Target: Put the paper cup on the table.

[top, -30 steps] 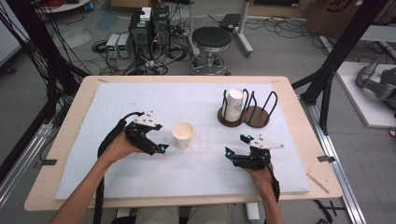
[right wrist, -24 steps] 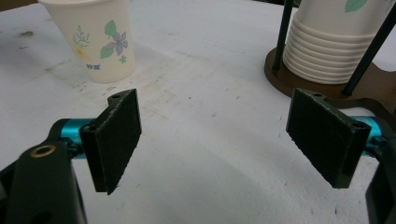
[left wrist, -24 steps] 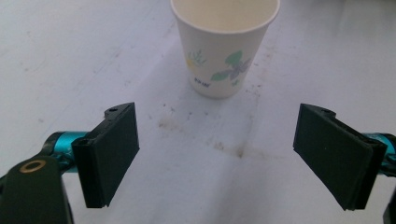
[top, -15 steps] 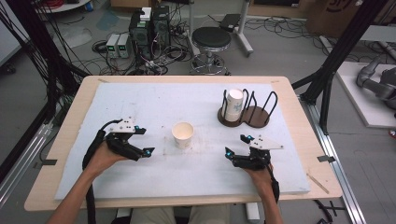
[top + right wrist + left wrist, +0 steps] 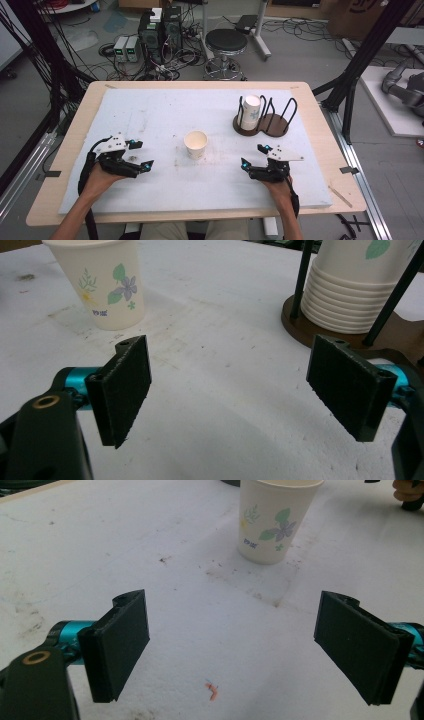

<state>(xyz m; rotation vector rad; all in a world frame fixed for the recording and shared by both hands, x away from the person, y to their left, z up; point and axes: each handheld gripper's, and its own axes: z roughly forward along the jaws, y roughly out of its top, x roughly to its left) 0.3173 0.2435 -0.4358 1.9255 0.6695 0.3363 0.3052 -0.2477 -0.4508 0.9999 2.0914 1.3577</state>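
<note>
Nearest the person, the left claw (image 5: 141,155) rests low over the white mat (image 5: 150,115) at the tabletop's (image 5: 320,135) left side, its jaws standing apart with nothing between them — in the left gripper view only bare, stained mat and a small orange scrap (image 5: 212,692) lie between the pads. The right claw (image 5: 253,156) sits at the near right, jaws likewise wide apart and empty.

Between the two claws and a little farther out stands the cup (image 5: 196,144), upright on the mat, mouth up, apart from both claws. In the left gripper view it stands ahead of the jaws, its leaf-and-flower print facing the camera.

Farther back on the right is the rack (image 5: 272,122) — a dark round base with black wire loops — holding a stack (image 5: 249,112) of nested cups.
</note>
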